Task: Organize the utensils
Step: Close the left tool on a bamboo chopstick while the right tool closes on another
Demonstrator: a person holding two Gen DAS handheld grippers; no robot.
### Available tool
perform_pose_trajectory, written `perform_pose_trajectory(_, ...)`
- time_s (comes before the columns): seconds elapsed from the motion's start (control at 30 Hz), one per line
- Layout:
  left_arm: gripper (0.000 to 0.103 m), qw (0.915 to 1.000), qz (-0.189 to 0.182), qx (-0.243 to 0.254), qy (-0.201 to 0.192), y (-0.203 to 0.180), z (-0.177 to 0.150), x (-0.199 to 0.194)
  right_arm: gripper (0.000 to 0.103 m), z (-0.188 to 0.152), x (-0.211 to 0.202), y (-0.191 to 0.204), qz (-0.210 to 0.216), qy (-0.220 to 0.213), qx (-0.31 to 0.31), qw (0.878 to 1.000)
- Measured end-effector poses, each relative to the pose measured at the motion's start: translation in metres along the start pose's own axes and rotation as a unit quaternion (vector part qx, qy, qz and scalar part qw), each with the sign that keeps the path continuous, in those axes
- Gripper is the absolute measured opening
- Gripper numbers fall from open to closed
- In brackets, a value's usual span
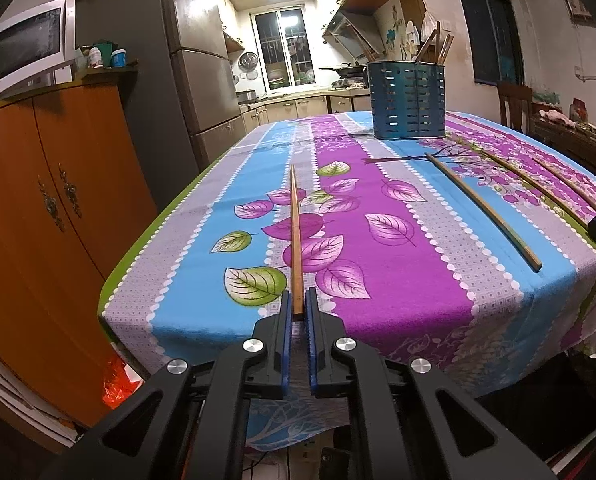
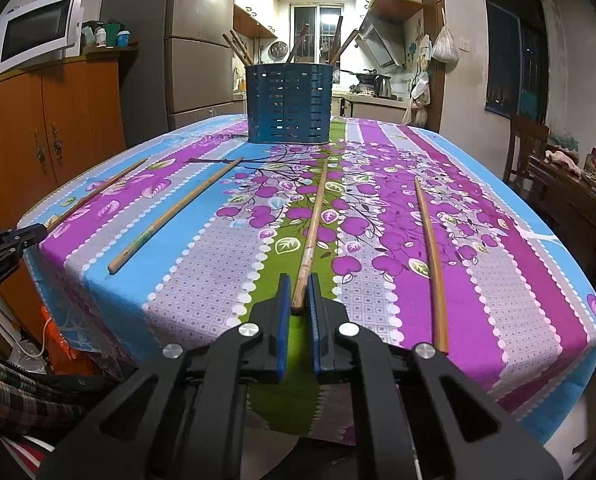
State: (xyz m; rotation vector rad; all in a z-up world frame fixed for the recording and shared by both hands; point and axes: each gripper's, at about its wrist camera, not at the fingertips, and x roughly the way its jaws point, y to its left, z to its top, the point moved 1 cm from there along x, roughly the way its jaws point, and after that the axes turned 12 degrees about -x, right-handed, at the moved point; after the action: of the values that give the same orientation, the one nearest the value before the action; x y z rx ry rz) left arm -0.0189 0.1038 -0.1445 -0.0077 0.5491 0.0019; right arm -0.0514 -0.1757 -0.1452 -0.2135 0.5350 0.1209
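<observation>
In the left wrist view, the left gripper [image 1: 296,307] angles down toward the near edge of the table [image 1: 186,320], its blue pads clamped on the near end of a reddish chopstick [image 1: 295,240] lying on the flowered cloth. The blue slotted utensil holder [image 1: 407,100] stands at the far end.

In the right wrist view, the right gripper [image 2: 298,292] tilts down likewise, closed on the near end of a worn chopstick [image 2: 311,232] that points toward the holder. No writing is legible.

Four chopsticks [image 2: 311,232] lie on the table, one blue slotted holder [image 2: 289,105] stands at its far end, and two grippers [image 2: 298,292] are in view.
</observation>
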Motion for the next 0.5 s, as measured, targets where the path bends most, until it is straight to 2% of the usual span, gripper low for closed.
perform_pose_trajectory(0.5,0.008,0.9999,-0.005,-0.003,0.011,0.0015,0.0015,-0.0005,0.006,0.0026,-0.0062,-0.0059,0.000,-0.009,0.017,1.000)
